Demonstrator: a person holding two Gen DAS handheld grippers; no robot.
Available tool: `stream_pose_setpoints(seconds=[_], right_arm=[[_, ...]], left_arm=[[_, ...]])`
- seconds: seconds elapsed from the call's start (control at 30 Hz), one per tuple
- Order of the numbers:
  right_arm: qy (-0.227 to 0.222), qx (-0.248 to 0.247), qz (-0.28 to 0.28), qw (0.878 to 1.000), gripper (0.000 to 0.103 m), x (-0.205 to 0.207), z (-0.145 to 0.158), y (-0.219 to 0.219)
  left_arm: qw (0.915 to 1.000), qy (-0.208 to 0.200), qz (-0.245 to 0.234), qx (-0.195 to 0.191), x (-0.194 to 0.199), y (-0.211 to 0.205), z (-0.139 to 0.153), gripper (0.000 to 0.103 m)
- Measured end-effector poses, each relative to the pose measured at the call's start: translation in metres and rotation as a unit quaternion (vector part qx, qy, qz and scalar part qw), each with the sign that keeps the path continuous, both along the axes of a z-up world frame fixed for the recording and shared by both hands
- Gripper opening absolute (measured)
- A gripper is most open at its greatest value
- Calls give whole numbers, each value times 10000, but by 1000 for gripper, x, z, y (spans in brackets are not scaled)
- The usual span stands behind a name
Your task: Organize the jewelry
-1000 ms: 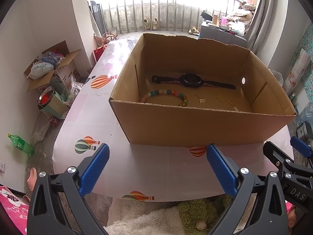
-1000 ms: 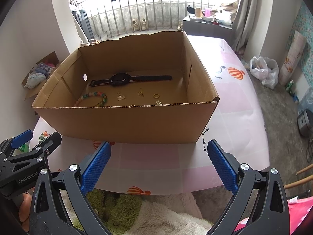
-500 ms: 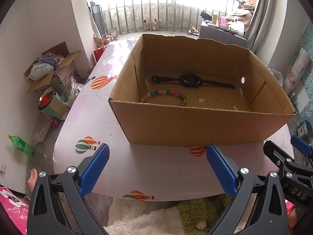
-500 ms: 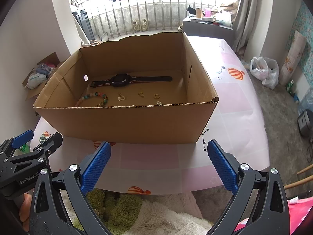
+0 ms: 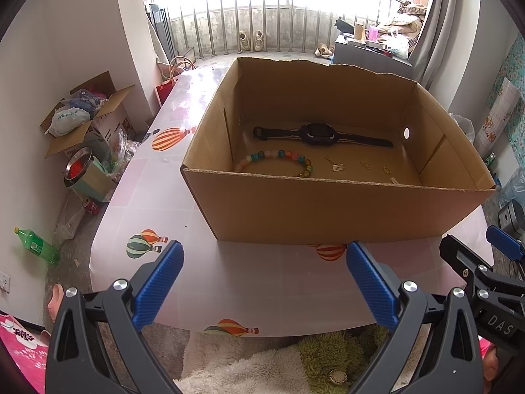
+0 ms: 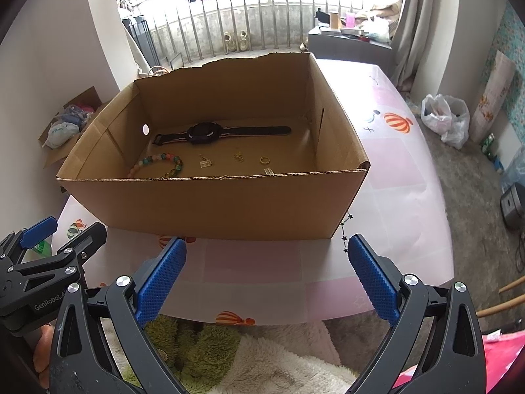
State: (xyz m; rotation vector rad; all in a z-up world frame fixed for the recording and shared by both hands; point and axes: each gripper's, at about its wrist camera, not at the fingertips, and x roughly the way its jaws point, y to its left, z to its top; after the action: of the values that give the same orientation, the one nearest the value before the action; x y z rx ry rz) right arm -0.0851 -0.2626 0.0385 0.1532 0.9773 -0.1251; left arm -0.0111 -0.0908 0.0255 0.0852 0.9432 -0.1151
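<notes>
An open cardboard box (image 5: 328, 210) stands on the table; it also shows in the right wrist view (image 6: 210, 203). Inside lie a black watch (image 5: 320, 135), a coloured bead bracelet (image 5: 279, 161), a small gold pendant (image 5: 335, 165), a gold charm (image 5: 365, 164) and a gold ring (image 5: 387, 170). The same pieces show in the right wrist view: watch (image 6: 210, 133), bracelet (image 6: 160, 164), ring (image 6: 265, 159). My left gripper (image 5: 262, 282) is open and empty, in front of the box. My right gripper (image 6: 264, 279) is open and empty, beside it.
The table (image 5: 249, 282) has a pink cloth with balloon prints. A black star chain (image 6: 345, 233) lies by the box's right front corner. A fluffy rug (image 6: 279, 361) lies below the table edge. Floor clutter at left includes a box of items (image 5: 85, 115) and a green bottle (image 5: 36, 244).
</notes>
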Motion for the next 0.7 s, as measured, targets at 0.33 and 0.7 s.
stream_pose_setpoints(seconds=[0.33, 0.7], right_arm=[[31, 14, 3, 10000, 95, 1, 0, 0], [33, 17, -3, 10000, 95, 2, -1, 1]], left_arm=[[10000, 0, -3, 1, -1, -1, 0, 97], [10000, -1, -24, 5, 1, 0, -1, 97]])
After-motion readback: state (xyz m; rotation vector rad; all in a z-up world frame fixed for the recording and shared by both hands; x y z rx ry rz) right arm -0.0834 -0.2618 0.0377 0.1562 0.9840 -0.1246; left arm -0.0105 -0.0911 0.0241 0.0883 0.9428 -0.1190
